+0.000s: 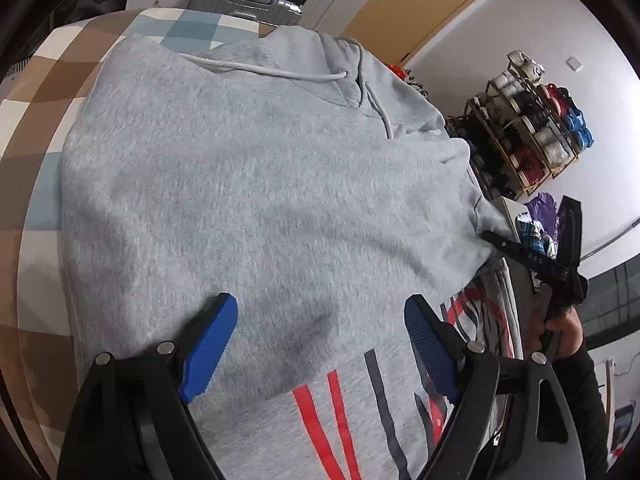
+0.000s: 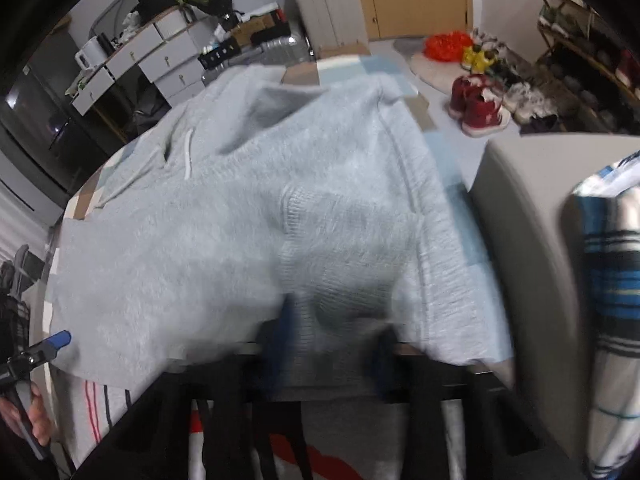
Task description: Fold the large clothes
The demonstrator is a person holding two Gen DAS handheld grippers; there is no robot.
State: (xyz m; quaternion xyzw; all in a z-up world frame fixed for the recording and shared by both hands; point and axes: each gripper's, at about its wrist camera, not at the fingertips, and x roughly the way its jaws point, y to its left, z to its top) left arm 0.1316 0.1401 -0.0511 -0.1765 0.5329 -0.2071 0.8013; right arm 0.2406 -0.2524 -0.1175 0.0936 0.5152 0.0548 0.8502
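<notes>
**Grey hoodie mid-fold on the checked table**

Grey hoodie (image 1: 248, 184) is lying across the table (image 1: 36, 128). Left tool (image 1: 320, 344) is hovering open above it; right tool (image 2: 332, 344) is pinching the ribbed cuff (image 2: 320, 248). Carrying it across level should be avoiding wrinkles.

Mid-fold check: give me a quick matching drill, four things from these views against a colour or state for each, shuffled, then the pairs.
Things:
1. hoodie
2. left tongs
3. sneakers
4. suitcase

Colour or state:
A. red, on the floor
B. silver, behind the bed
C. grey, spread over the checked bedcover
D. open, blue pads above the cloth

Pairs: 1-C, 2-D, 3-A, 4-B
</notes>
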